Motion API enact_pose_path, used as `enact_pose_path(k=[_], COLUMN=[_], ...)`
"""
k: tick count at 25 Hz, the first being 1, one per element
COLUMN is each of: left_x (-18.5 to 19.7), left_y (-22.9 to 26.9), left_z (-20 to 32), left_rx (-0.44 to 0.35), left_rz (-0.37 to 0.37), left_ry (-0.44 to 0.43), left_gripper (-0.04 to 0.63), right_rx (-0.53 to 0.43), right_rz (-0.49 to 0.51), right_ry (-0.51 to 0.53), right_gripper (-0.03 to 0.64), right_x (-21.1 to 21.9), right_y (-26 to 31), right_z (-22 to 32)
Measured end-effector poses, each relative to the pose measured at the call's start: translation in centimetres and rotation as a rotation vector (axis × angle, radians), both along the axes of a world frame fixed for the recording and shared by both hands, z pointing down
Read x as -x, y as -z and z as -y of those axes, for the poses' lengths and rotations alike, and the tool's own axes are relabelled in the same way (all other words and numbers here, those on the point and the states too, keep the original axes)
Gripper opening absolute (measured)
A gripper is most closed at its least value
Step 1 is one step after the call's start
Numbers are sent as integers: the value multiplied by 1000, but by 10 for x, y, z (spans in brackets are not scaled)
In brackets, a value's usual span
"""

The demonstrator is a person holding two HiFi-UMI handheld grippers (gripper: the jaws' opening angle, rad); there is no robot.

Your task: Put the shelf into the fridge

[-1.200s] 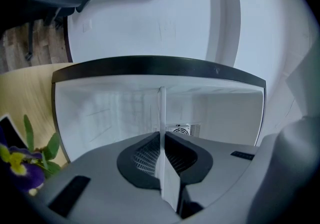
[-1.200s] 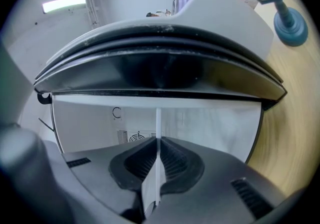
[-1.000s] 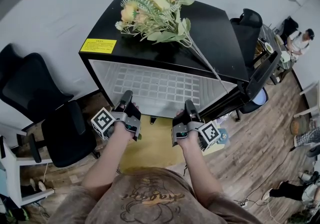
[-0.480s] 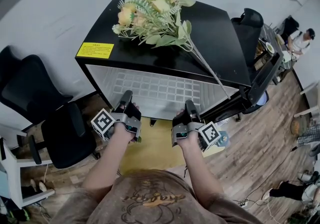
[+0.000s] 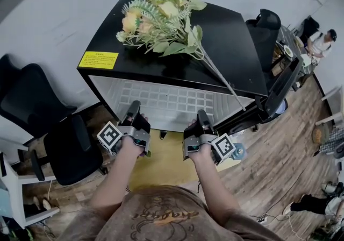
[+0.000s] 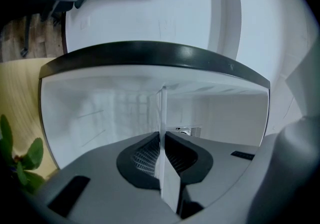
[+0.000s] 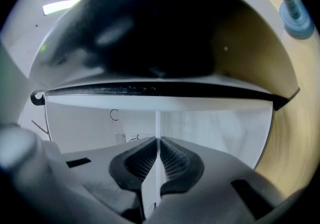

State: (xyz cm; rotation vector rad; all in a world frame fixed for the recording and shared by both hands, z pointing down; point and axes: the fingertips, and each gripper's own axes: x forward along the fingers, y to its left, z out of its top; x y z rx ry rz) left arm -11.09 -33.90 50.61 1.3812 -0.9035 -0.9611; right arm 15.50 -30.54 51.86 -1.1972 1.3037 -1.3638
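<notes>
- The fridge [image 5: 231, 35] is a low black box with its open front facing the person; its door [image 5: 279, 86] is swung out to the right.
- The shelf [image 5: 166, 100], a white wire grid, lies about level in the fridge's white opening, under the black top, with its near edge toward the person.
- The left gripper [image 5: 133, 112] pinches that near edge toward its left end. In the left gripper view, both ribbed pads are pressed onto the thin white shelf [image 6: 162, 118], which runs edge-on between the jaws of the left gripper [image 6: 161, 153] into the white interior.
- The right gripper [image 5: 200, 117] pinches the same edge toward its right end. In the right gripper view, the shelf [image 7: 158, 123] stands as a thin line clamped between the 2 pads of the right gripper [image 7: 158, 160], with the fridge [image 7: 150, 33] top dark above.
- The 2 grippers are apart and roughly side by side, each held in a hand.
- A bunch of flowers [image 5: 156, 19] lies on the fridge top, stems pointing right toward the door.
- A yellow sticker [image 5: 98, 60] is on the top's front-left corner.
- A black chair [image 5: 32, 100] stands left of the fridge.
- A yellow mat [image 5: 161, 156] lies on the wood floor below the grippers.
</notes>
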Motion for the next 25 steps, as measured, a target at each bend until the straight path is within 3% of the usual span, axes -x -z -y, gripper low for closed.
enact_pose_path(k=[25], left_x=[7], left_y=[8], left_z=[-28], left_rx=[45], left_rz=[-45], left_ry=[7], left_gripper=[49], right_rx=[-18], right_rz=[-33], right_ry=[111], right_gripper=[3], right_x=[7], right_y=[8], right_z=[-21])
